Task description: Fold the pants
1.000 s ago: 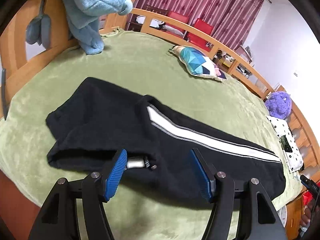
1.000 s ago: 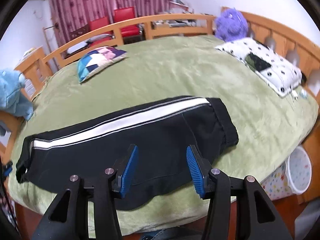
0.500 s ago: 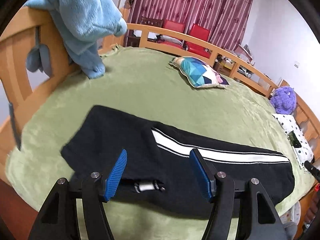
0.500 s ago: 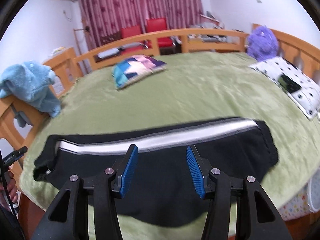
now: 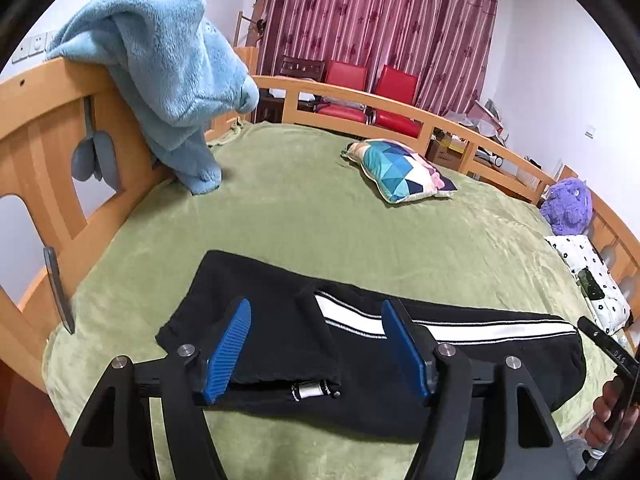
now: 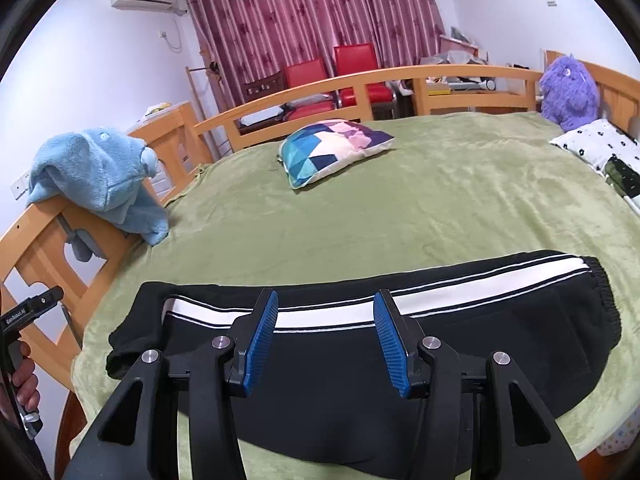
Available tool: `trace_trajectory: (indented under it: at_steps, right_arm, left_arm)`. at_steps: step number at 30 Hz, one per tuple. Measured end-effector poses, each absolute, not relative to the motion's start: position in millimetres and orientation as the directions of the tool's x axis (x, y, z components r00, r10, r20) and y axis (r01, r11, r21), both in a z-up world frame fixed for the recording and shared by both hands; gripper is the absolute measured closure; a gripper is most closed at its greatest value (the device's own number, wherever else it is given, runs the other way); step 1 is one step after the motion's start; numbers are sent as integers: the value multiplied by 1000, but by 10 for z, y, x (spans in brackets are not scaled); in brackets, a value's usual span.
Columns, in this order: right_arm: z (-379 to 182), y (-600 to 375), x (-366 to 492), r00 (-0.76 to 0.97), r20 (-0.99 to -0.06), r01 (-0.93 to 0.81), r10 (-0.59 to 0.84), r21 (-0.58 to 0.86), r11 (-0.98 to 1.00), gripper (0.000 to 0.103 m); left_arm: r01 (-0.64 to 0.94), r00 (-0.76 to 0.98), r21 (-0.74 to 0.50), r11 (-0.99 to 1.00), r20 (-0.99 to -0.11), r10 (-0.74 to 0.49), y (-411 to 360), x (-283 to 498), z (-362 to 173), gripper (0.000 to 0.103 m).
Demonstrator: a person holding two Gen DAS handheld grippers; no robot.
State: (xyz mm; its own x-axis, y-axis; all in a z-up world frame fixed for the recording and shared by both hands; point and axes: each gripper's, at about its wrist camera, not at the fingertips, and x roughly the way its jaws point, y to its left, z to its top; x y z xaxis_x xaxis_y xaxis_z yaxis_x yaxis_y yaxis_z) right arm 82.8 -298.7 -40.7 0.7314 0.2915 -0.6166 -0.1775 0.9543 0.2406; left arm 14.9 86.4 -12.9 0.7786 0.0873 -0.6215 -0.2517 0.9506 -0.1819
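Note:
Black pants [image 5: 280, 344] with a white side stripe lie flat along the near edge of the green bed, folded lengthwise; they also show in the right wrist view [image 6: 460, 344]. The waist end with a silver label is at the left, the cuffed leg end at the right. My left gripper [image 5: 316, 344] is open and empty, raised above the waist end. My right gripper [image 6: 325, 340] is open and empty, raised above the middle of the legs.
A green blanket [image 5: 320, 216] covers the bed inside a wooden rail [image 5: 52, 128]. A blue plush towel [image 5: 168, 80] hangs on the rail. A patterned cushion [image 5: 400, 172], a purple plush toy [image 5: 568, 204] and a spotted pillow [image 6: 600, 148] lie further back.
Both grippers have lifted and tilted up away from the pants, so more of the room shows. The pants have not moved.

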Motion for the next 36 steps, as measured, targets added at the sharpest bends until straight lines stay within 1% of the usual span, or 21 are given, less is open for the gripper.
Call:
trace_trajectory:
  at_steps: [4,8,13,20,27,29,36]
  right_arm:
    - [-416,-2933,877,724,-621,-182,300,247,952,53]
    - [-414,-2904,901,730,-622,-186,284,219,958,53]
    - [-397,-2899,916,732,-625,-193,271,190,963,53]
    - [-434,-2852,981,720,-633,-217,284,184,959,53]
    - [-405,-2839,962,719,-629,-236,296,179,955,53]
    - [-385,-2851,935,722,-622,-242,305,186,952,49]
    - [-382,-2892,826,746,-601,-220,286,182,958,45]
  left_arm:
    - [-252,786,-183,950,-612,91,867,111,-36,37]
    - [-260,796,-203,944,-599,90,887,60,6,37]
    - [-267,791,-226,937,-607,80,899,72,24,37]
    - [-274,800,-189,943,-589,114,837,32,140,37]
    - [-282,807,-211,936,-581,112,798,-71,163,37]
    - [-275,807,-205,939,-580,110,755,-108,141,37]
    - [-229,815,-223,948,-576,61,655,-96,42,37]
